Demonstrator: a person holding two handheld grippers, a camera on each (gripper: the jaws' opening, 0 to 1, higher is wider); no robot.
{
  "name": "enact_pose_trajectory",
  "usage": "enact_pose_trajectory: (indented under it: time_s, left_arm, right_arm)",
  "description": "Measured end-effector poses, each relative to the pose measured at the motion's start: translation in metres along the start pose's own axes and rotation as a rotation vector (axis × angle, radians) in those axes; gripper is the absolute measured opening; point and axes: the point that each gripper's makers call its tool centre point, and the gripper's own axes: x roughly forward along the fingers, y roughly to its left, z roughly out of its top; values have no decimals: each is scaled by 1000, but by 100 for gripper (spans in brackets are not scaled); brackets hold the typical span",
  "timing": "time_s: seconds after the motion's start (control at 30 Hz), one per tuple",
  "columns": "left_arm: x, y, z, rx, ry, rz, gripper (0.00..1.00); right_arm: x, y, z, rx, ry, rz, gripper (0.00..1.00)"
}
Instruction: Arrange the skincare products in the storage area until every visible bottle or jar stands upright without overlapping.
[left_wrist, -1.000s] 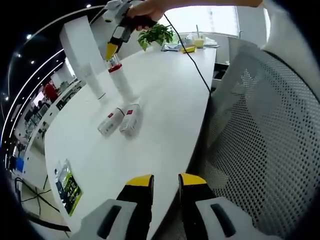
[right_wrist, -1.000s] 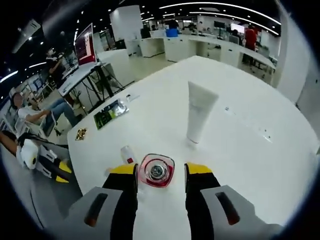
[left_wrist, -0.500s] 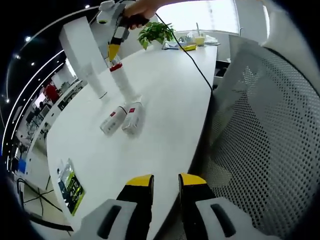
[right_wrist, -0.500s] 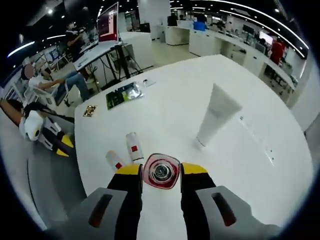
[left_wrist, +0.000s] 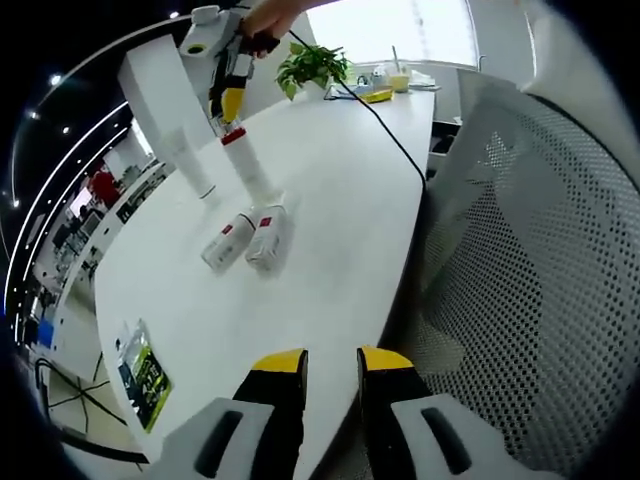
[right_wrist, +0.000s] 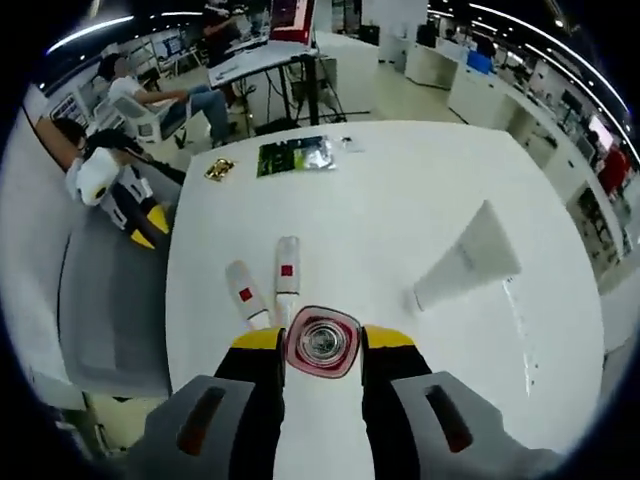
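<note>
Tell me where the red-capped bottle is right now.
The red-capped bottle stands on the table, its cap between the right gripper jaws, beside two lying tubes and an upright white tube.

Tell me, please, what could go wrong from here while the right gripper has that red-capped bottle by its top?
1. The right gripper holds the tall red-capped bottle only at its cap, and the bottle looks tilted; letting go now could topple it.
2. If it falls, it may land on the two small bottles lying side by side just beyond its base.
3. The white tube, standing on its cap nearby, could be knocked over by a wide swing.
</note>
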Motion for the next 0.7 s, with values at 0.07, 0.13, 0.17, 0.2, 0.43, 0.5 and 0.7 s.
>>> enact_pose_trajectory:
  time_s: [0.07, 0.13, 0.17, 0.2, 0.43, 0.5, 0.7]
  left_arm:
    - [0, 1, 0, -1, -3, 3, 20]
    - [0, 1, 0, -2, -3, 4, 20]
    - [0, 1, 0, -3, -2, 4, 20]
    - [0, 1, 0, -3, -3, 5, 20]
    - [-1, 3, 1, -2, -10, 15, 20]
    - [-1, 3, 2, -2, -10, 14, 20]
    - [-1, 2, 2, 1, -10, 11, 20]
  right_arm:
    - [0, 1, 0, -65, 16, 16, 26]
    - [1, 3, 0, -125, 30, 36, 26]
    - [1, 3, 0, -135, 38, 43, 26]
    - [1, 3, 0, -176, 53, 55, 26]
    - [2, 1, 0, -263, 81, 68, 27]
    - [1, -1, 1, -254, 68, 39, 31]
    - [-16, -15, 12, 29, -205, -89, 46]
